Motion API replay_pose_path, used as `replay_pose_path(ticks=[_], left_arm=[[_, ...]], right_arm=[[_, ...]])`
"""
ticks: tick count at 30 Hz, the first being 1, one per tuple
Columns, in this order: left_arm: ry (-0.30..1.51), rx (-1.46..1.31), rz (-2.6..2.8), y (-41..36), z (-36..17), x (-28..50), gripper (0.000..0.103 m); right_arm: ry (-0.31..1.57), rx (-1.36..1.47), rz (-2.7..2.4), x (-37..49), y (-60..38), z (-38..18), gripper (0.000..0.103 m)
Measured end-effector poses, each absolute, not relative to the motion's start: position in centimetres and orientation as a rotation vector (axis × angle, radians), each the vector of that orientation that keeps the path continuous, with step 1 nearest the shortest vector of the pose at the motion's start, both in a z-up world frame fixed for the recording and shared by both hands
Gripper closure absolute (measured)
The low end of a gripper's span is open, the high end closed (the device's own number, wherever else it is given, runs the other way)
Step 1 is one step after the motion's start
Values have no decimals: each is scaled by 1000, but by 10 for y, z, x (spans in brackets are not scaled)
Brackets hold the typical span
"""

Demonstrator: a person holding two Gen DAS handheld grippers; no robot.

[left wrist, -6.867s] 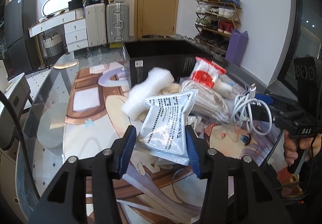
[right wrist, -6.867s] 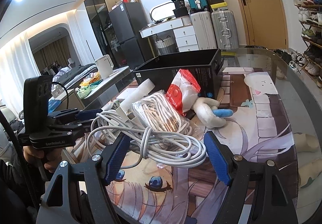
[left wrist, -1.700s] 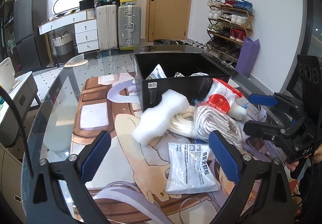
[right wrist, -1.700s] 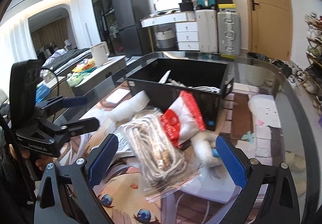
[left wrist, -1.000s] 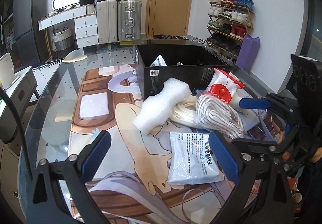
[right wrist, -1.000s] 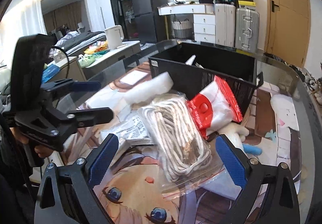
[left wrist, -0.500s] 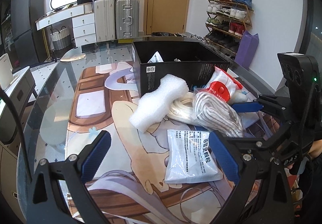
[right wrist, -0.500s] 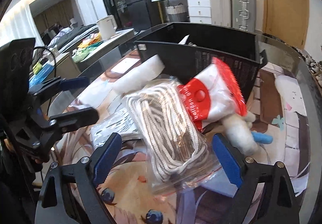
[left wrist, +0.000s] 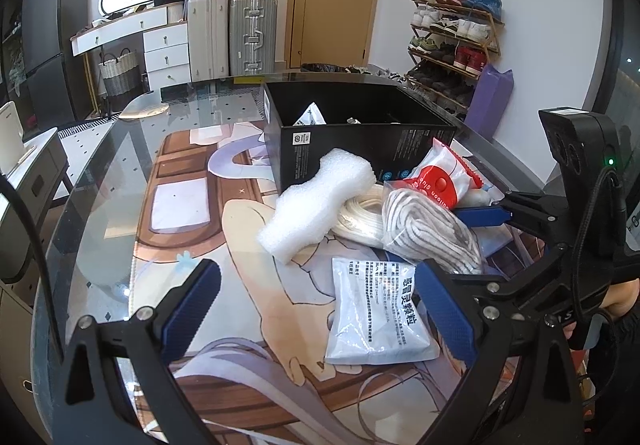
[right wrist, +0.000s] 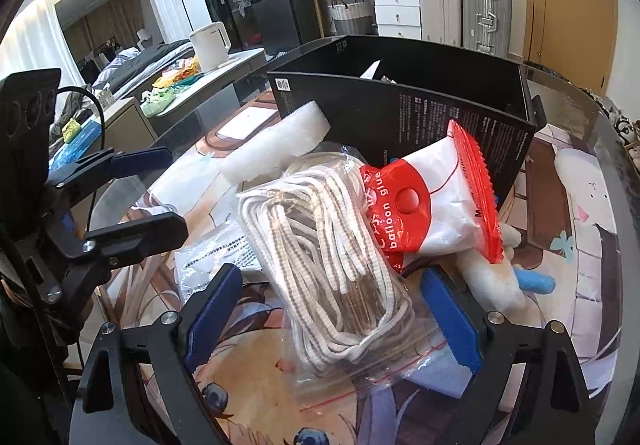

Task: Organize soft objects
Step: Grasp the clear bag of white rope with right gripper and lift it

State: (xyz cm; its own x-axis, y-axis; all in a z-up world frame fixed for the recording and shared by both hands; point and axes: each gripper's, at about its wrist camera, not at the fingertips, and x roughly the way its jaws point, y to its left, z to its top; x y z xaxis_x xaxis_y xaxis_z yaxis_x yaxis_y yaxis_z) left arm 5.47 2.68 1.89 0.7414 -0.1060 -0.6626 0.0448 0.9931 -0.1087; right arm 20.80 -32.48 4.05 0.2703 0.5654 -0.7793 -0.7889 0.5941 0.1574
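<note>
A clear bag of striped cord [right wrist: 328, 265] [left wrist: 428, 229] lies on the picture mat, leaning on a red and white balloon glue pack [right wrist: 432, 209]. My right gripper [right wrist: 334, 315] straddles the cord bag; its jaws are closing and the pads are not pressing on it. Hovering over the mat, my left gripper [left wrist: 318, 307] is open, with a grey sachet pack [left wrist: 380, 313] flat by its right finger. Behind these, white foam [left wrist: 316, 201] leans on the open black box [left wrist: 360, 141], which holds a pack and a cable.
A white plush with a blue tip [right wrist: 492, 281] lies under the glue pack, beside the box [right wrist: 400, 117]. A coil of pale cord [left wrist: 356, 213] sits between foam and bag. The glass table's rim [left wrist: 68, 213] curves at the left. My left gripper [right wrist: 160, 193] shows in the right wrist view.
My right gripper has come closer and lower over the cord bag and its jaws have narrowed around it. The left gripper and the sachet have stayed put.
</note>
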Motion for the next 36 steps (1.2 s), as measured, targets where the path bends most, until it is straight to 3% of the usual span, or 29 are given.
replay_pose_path(ticks=[2,17,36], left_arm=[[732,-88,-84,27,19,54,5],[732,-88,-91,28,20,54,5],[836,-63,-128,6,-1,59,5]], right_arm=[[913,-289,920,209,-325,40,23],[888,-275,980,199,-334,48,59],[770,-173,1013,192,-365,89,62]])
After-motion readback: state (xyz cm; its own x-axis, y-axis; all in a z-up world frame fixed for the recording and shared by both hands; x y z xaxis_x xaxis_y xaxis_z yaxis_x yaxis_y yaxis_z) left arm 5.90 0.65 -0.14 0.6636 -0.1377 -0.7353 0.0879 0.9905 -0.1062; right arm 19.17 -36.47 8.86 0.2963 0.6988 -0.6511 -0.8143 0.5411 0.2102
